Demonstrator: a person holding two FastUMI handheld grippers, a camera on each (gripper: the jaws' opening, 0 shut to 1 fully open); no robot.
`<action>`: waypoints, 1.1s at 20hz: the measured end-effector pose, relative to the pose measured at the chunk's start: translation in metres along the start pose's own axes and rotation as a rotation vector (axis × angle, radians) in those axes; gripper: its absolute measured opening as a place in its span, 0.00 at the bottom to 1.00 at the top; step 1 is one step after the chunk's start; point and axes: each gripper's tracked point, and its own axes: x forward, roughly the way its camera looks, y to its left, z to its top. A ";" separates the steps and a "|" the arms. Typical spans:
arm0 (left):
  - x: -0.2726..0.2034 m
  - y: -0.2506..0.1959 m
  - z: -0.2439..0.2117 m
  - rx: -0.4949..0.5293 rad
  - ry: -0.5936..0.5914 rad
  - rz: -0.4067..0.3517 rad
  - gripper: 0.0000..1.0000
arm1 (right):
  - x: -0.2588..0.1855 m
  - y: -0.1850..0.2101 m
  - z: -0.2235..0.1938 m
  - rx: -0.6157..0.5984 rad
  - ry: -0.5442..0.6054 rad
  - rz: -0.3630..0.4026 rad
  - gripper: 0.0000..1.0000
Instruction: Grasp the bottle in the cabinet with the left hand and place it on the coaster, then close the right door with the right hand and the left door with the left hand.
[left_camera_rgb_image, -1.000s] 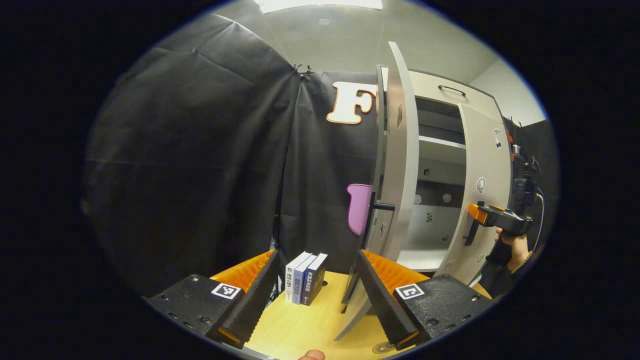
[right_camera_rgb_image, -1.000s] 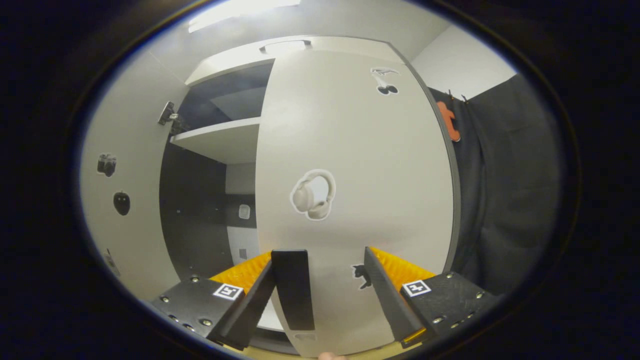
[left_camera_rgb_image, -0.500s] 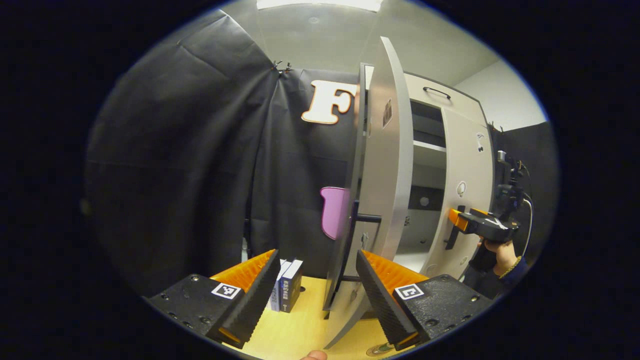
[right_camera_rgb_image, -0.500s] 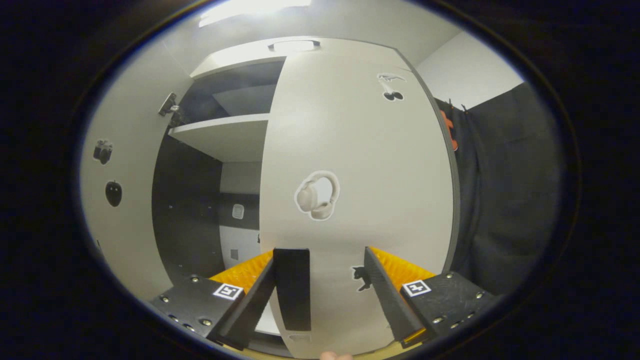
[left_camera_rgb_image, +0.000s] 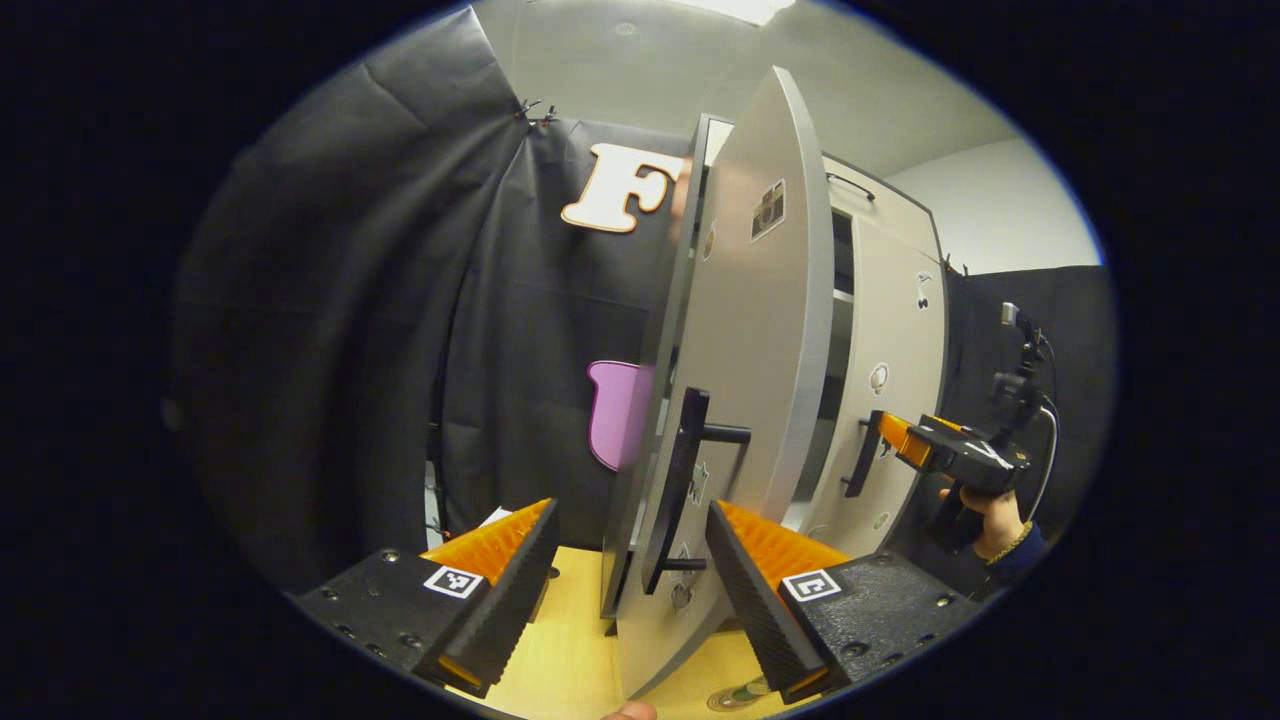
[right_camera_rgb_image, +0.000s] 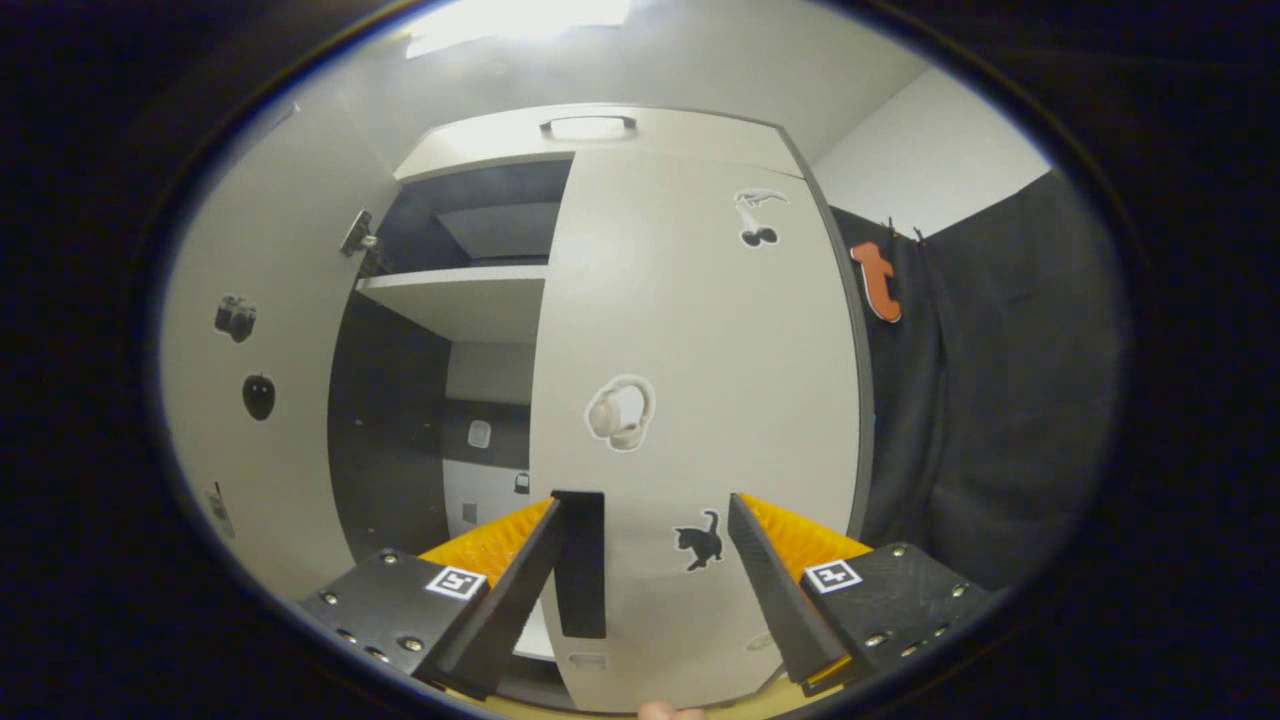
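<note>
— Left gripper view first: what do you have in front of you?

— Your left gripper (left_camera_rgb_image: 628, 585) is spread wide, nothing between its fingers. The left door (left_camera_rgb_image: 745, 380) stands edge-on and ajar just ahead, its black handle (left_camera_rgb_image: 680, 490) lying in the gap between your fingers but touched by neither. Below it is the yellow table (left_camera_rgb_image: 570, 660). At the table's near edge, beside your right-hand finger, a round patterned disc (left_camera_rgb_image: 738, 693) peeks out; you cannot tell whether it is the coaster, and the bottle's place cannot be told.

— And your other hand?

— Farther off, at the cabinet's right side, your hand (left_camera_rgb_image: 985, 510) holds the right gripper (left_camera_rgb_image: 900, 445) close to the right door's dark handle (left_camera_rgb_image: 862, 455).

— Right gripper view?

— Your right gripper (right_camera_rgb_image: 645, 590) is released too, fingers apart. The right door (right_camera_rgb_image: 700, 400) fills the middle, nearly flush with the cabinet (right_camera_rgb_image: 590, 130); its handle (right_camera_rgb_image: 580, 565) sits just beside your left-hand finger. Whether they touch, you cannot tell. A dark gap with a shelf (right_camera_rgb_image: 470, 300) shows at the door's left edge.
</note>
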 end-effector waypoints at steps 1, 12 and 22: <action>0.001 -0.006 -0.001 0.007 -0.001 -0.016 0.93 | -0.002 -0.004 -0.002 0.002 0.008 -0.001 1.00; 0.038 -0.065 -0.012 0.015 0.006 -0.160 0.93 | -0.025 -0.050 -0.014 -0.069 0.044 -0.036 1.00; 0.061 -0.111 -0.030 -0.021 0.042 -0.261 0.93 | -0.036 -0.092 -0.018 -0.103 0.069 -0.102 0.97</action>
